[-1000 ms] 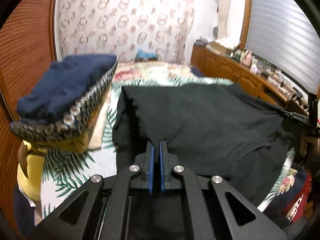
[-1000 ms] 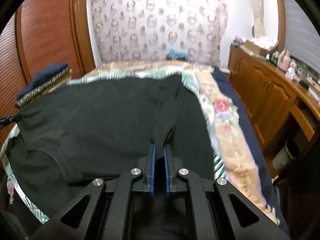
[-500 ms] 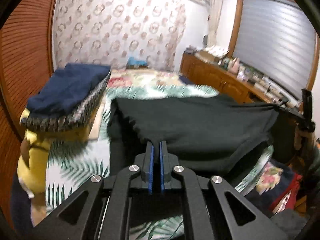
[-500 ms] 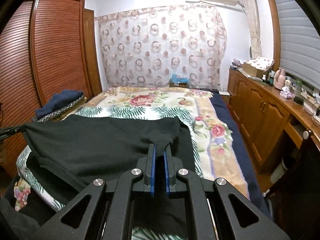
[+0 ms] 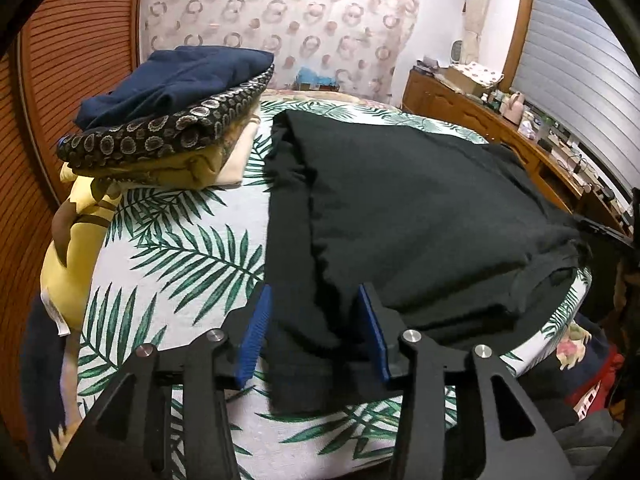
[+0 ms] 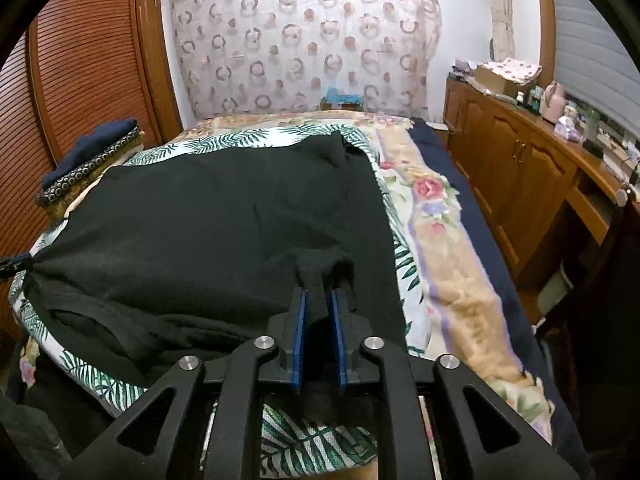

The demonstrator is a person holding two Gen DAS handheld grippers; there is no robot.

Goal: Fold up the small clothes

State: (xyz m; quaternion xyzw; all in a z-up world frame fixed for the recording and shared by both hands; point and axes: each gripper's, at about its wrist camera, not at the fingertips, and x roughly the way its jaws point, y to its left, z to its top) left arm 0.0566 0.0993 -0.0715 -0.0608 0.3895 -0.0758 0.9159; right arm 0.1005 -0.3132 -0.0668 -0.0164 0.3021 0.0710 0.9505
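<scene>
A black garment [image 5: 420, 208] lies folded over on the leaf-print bedspread [image 5: 168, 256]; it also shows in the right wrist view [image 6: 208, 220]. My left gripper [image 5: 312, 300] is open, its blue pads apart on either side of the garment's near left edge. My right gripper [image 6: 318, 300] has its pads slightly apart with a tuft of the black cloth between them, at the garment's near right corner. The left gripper's tip shows at the far left edge of the right wrist view [image 6: 12, 264].
A stack of folded clothes [image 5: 172, 108], navy on top, sits at the bed's left by the wooden wardrobe [image 6: 80, 60]. A yellow plush [image 5: 76, 240] hangs at the left bed edge. A wooden sideboard [image 6: 532, 176] with clutter runs along the right.
Both grippers have lowered the black garment onto the bed. The left gripper has opened and let go of the cloth. The right gripper's pads have parted slightly.
</scene>
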